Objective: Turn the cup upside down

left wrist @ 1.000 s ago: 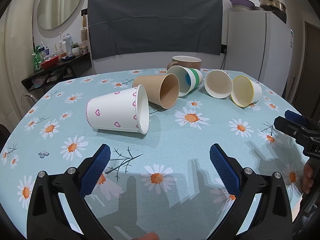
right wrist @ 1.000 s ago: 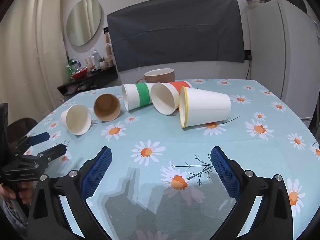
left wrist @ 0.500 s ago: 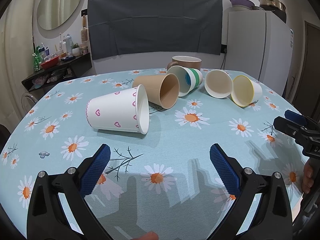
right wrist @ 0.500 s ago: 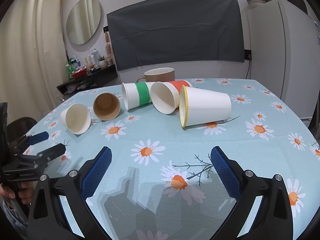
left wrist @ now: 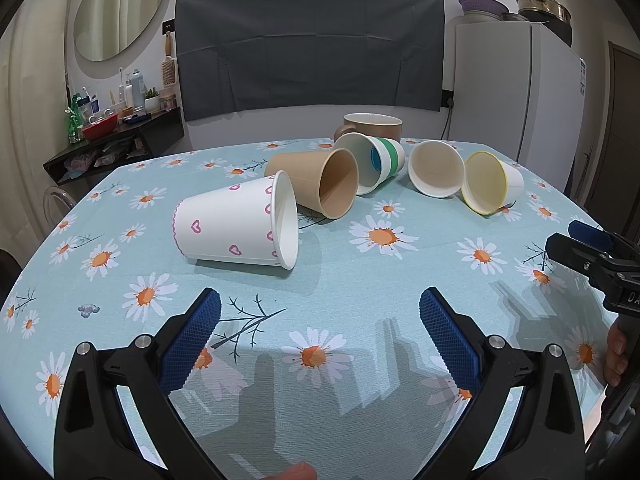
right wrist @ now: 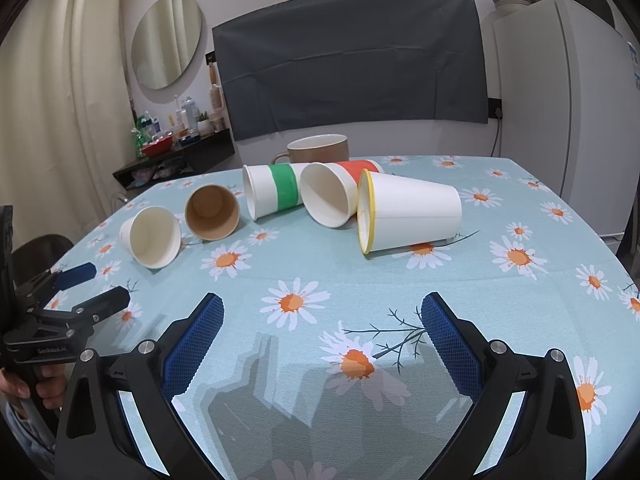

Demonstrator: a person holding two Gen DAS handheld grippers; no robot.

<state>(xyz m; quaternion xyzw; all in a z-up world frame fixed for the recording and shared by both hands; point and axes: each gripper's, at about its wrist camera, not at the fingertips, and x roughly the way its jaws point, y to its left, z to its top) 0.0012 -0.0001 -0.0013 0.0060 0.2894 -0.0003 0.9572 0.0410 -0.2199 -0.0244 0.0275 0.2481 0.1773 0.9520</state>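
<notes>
Nothing has changed over the last second: both grippers hold the same pose and no cup has moved, so the task has not started.

The left gripper (left wrist: 320, 312) hangs over the table (left wrist: 352, 280) with jaws spread wide, holding nothing. The right gripper (right wrist: 322, 316) is likewise wide apart and empty.

Five paper cups lie on their sides in a row. The heart cup (left wrist: 236, 226) is nearest the left gripper. Next come the brown cup (left wrist: 316, 180), green cup (left wrist: 370, 160), red cup (right wrist: 332, 192) and yellow cup (right wrist: 408, 212), the last nearest the right gripper. Which cup is the target is probably either end cup; the frames do not settle it.

A mug (left wrist: 372, 126) stands upright behind the row.
</notes>
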